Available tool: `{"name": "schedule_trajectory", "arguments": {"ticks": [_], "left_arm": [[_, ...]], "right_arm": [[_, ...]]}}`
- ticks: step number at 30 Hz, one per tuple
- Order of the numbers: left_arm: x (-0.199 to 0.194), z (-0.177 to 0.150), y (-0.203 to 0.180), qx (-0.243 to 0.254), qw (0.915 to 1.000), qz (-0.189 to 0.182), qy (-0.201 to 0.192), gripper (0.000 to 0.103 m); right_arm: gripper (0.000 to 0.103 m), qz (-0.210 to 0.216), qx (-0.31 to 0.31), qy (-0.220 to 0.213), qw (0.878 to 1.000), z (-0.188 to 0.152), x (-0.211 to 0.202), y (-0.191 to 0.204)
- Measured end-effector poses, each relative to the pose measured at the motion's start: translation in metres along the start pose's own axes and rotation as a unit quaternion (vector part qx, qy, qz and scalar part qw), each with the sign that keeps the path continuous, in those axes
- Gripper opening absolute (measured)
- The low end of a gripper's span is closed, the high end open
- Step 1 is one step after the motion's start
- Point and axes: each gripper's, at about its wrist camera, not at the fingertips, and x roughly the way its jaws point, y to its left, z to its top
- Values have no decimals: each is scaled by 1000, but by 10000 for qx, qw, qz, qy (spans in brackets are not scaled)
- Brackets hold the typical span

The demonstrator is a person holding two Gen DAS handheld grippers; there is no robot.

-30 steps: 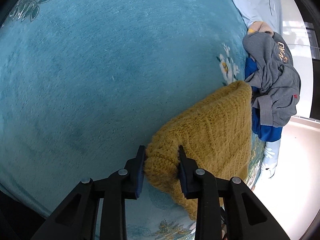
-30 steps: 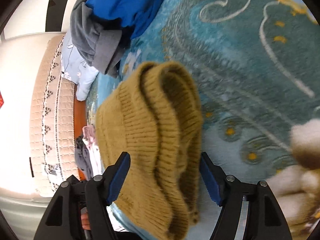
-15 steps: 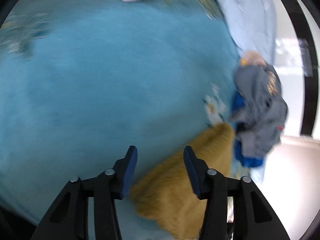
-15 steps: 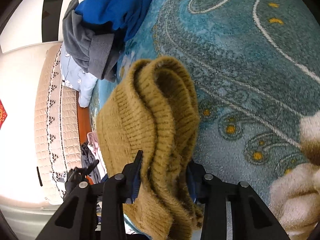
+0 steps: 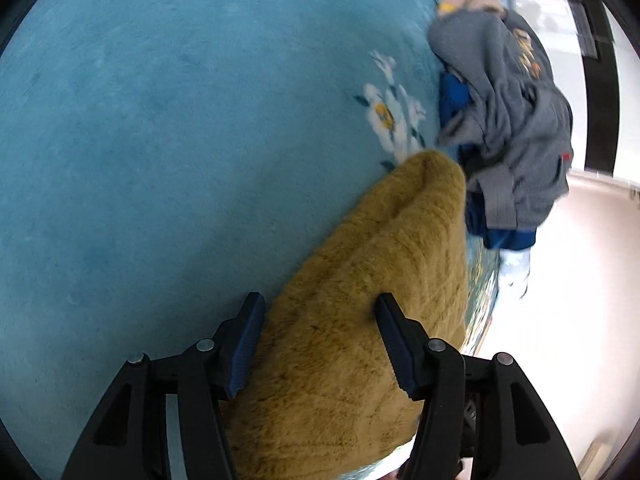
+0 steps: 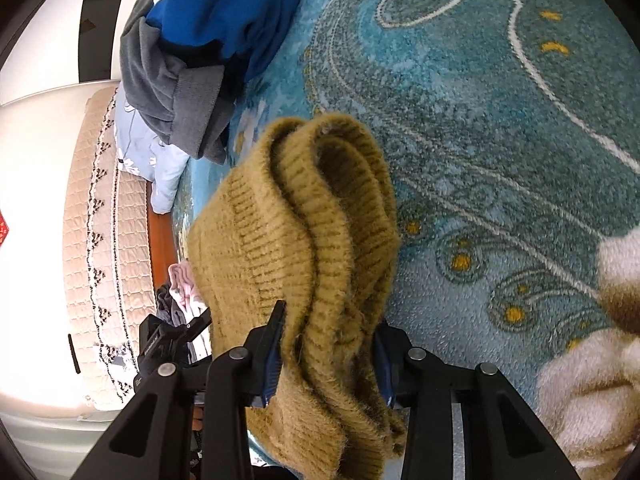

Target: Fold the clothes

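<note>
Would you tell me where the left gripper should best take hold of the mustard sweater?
Probably the near folded edge of the mustard sweater, approached from the bed's near side. The left gripper is open astride that thick edge, while the right gripper pinches the bunched ribbed layers.

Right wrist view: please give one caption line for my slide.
Right gripper shut on folded mustard sweater over teal blanket.

The mustard-yellow ribbed knit sweater (image 6: 304, 240) looks fuzzy and woolly. The teal floral blanket (image 5: 160, 120) beneath is plush, matt pile. The grey sweatshirt (image 5: 516, 120) is smooth jersey cloth. Both grippers' black fingers (image 5: 404, 344) are matt plastic with metal rivets.
</note>
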Motion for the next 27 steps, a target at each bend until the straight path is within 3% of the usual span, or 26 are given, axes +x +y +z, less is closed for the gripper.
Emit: {"name": "schedule_trajectory", "arguments": {"ticks": [2,6,11,20,25,27], "left_arm": [[1,-1,-3,89,10000,33,-4,58],[4,-2,-4,140,9998,101,-58,38],[-9,-15,1,186,9994,209,-192,28],[-55,-40,-8,449,9958,299,-739,24],[-107,-53,2,204,9891,202,-1441,24],[-128,-60,9,91,9848,178,-1723,24]], "right_arm": [[40,-31,-1,-29,10000,-1,0,1],[38,-98,-21,-81,9999,0,-2,5],[33,-117,-261,-95,9995,2,-7,23],[32,215,-1130,62,9933,8,-7,90],[32,510,-1949,367,9788,9,20,144],[32,443,-2230,478,9726,13,34,156]]}}
